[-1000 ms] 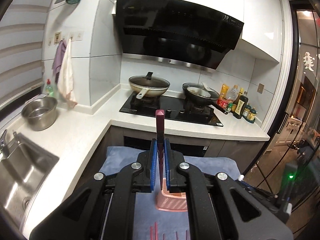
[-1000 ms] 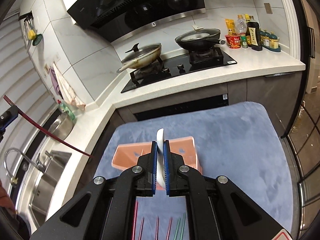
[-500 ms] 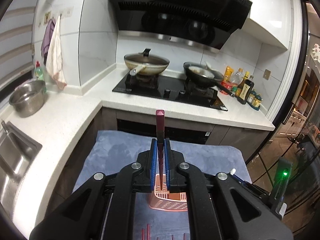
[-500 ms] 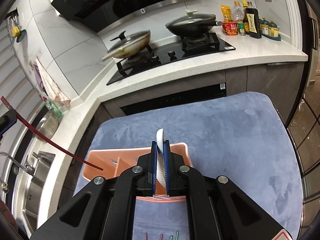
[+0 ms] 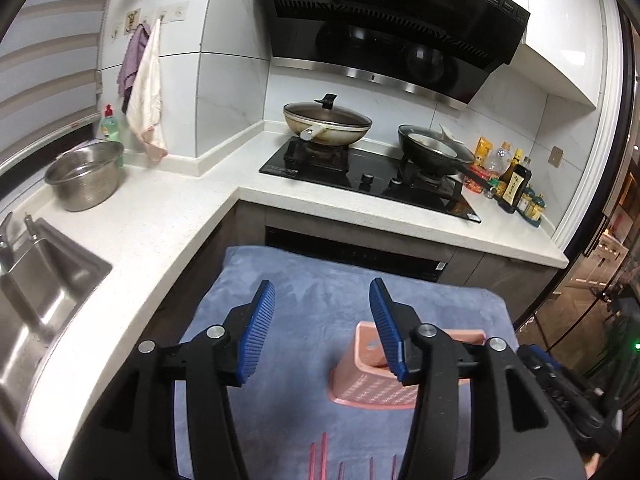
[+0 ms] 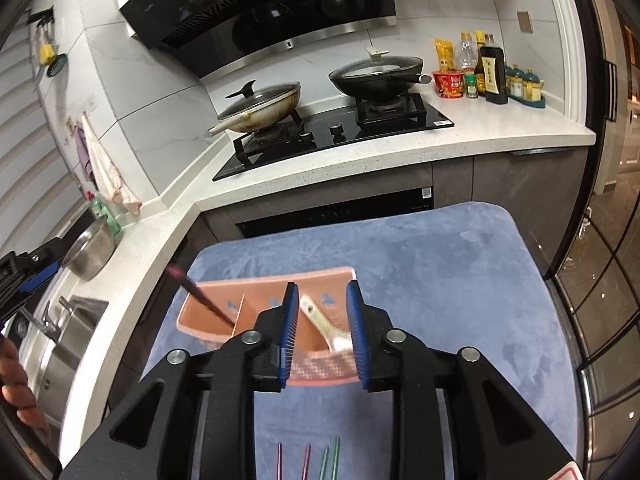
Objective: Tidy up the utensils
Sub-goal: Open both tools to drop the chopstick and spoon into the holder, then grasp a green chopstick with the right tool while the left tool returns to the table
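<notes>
My left gripper (image 5: pixel 322 285) hangs over the blue mat (image 5: pixel 304 320) with its jaws opening and nothing between them. The pink basket (image 5: pixel 362 386) stands just right of it, partly behind the right finger. In the right wrist view, my right gripper (image 6: pixel 321 289) is above the basket (image 6: pixel 280 274), its jaws opening. The white spoon (image 6: pixel 320 318) lies blurred in the right compartment, free of the pads. A dark red chopstick (image 6: pixel 202 298) leans in the left compartment. Several coloured chopsticks (image 6: pixel 320 462) lie on the mat near me.
One of the left gripper's fingers (image 6: pixel 40 274) and a person's hand (image 6: pixel 16 380) show at the left edge. The white counter (image 5: pixel 160 216) wraps the far and left sides, with a sink (image 5: pixel 36 292), steel bowl (image 5: pixel 86 174), hob with two pans (image 5: pixel 328 124) and bottles (image 5: pixel 516 184).
Both grippers have opened. The dark red chopstick has left the left gripper and now leans in the basket. The white spoon has dropped from the right gripper into the basket. The left gripper has sunk.
</notes>
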The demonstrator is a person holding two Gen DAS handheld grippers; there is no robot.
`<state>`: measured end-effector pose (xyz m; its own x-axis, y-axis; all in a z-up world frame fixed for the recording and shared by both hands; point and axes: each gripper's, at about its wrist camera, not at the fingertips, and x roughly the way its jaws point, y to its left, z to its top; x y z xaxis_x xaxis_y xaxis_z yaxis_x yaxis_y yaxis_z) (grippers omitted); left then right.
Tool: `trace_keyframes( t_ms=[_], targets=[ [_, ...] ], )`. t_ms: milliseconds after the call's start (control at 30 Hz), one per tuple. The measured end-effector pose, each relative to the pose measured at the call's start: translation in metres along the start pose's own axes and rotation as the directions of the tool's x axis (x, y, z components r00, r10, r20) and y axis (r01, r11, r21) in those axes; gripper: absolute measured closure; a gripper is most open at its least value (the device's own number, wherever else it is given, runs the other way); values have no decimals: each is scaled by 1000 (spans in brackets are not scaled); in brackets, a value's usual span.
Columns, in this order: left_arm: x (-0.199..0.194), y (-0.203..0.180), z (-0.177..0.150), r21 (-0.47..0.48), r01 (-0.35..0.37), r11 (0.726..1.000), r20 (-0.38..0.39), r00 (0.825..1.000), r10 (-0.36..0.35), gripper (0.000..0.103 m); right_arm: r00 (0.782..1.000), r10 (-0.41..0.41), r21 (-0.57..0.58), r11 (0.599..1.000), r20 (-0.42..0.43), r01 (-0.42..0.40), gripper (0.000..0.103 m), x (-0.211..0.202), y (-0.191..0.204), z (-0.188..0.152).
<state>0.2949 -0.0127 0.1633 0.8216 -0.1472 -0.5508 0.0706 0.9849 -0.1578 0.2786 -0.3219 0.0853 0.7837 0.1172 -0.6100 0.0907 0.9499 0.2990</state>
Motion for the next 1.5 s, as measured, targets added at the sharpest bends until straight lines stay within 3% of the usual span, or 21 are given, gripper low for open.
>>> trace_keyframes(
  t_ms=[200, 467, 600, 833, 1133, 1500],
  targets=[
    [-24, 18, -44, 14, -23, 1000, -32, 999, 24, 55, 1000, -11, -36, 999, -27, 10, 76, -37, 8, -51],
    [-52, 33, -127, 61, -59, 996, -108, 992, 65, 52, 993, -60, -105, 993, -99, 49, 72, -76, 16, -143],
    [-58, 41, -171, 56, -54, 997, -171, 983, 63, 52, 986, -104, -161, 984, -134, 82, 72, -87, 17, -187],
    [-61, 43, -224, 70, -66, 995, -243, 967, 81, 52, 965, -112, -154, 985, -237, 76, 72, -89, 12, -254],
    [-65, 46, -266, 80, -46, 996, -299, 952, 68, 52, 953, -121, -154, 985, -276, 80, 72, -81, 15, -288],
    [-64, 47, -297, 86, -22, 996, -354, 934, 51, 52, 943, -125, -151, 985, -308, 81, 72, -63, 19, -302]
  ],
)
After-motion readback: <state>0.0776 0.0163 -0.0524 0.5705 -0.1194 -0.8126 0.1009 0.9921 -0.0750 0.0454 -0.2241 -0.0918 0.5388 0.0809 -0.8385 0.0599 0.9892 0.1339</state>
